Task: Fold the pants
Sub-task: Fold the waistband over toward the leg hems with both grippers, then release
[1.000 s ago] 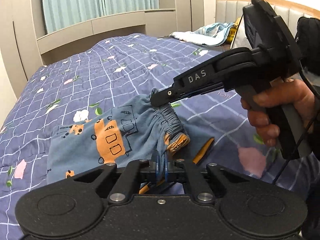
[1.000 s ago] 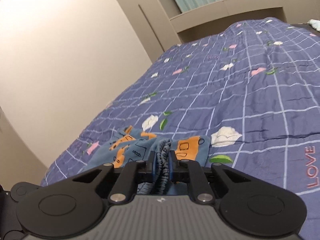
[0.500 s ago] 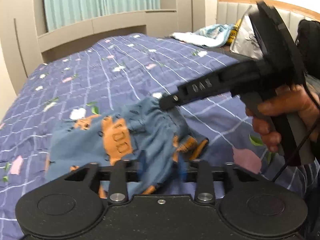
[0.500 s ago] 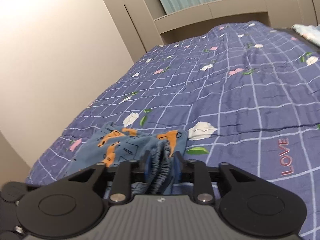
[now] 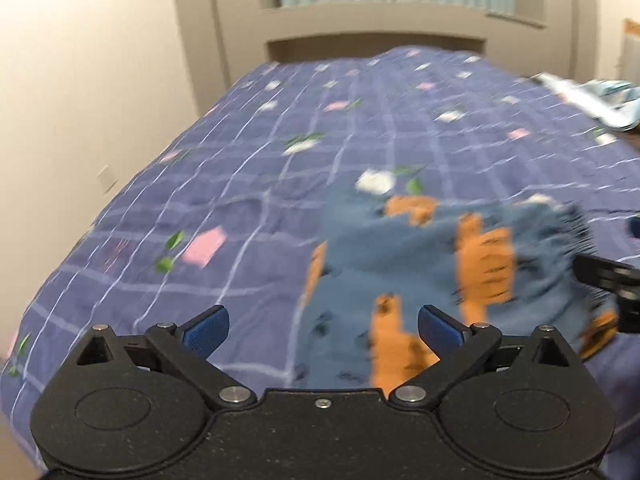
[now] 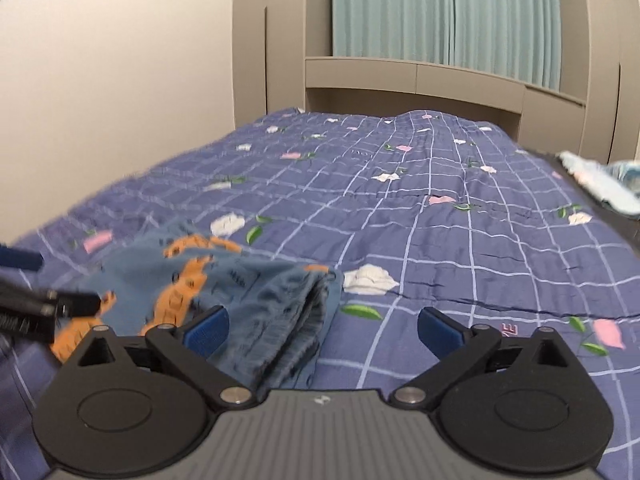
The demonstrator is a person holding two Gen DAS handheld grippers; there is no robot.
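Small blue pants (image 5: pixel 420 272) with orange prints lie folded on the purple checked quilt (image 5: pixel 248 152). My left gripper (image 5: pixel 324 326) hovers over their near left part. Its jaws are opening wide, and the cloth lies under the gap with no pad pressing on it. A black finger (image 5: pixel 604 274) of my right gripper reaches in at the waistband end. In the right wrist view the pants (image 6: pixel 248 280) lie low on the left. My right gripper (image 6: pixel 324 328) is also opening, with the gathered waistband beside its left pad, untouched. A finger (image 6: pixel 60 306) of the left gripper shows at the left edge.
The quilt (image 6: pixel 460 208) covers the whole bed. Light blue clothes (image 6: pixel 600 180) lie heaped at the far right edge. A cream wall (image 5: pixel 80 100) runs along the left side. A beige cabinet with a teal curtain (image 6: pixel 440 20) stands beyond the bed.
Both grippers let go of the waistband and spread their jaws wide. The pants dropped flat onto the quilt. Both views swung round toward the wall and curtain.
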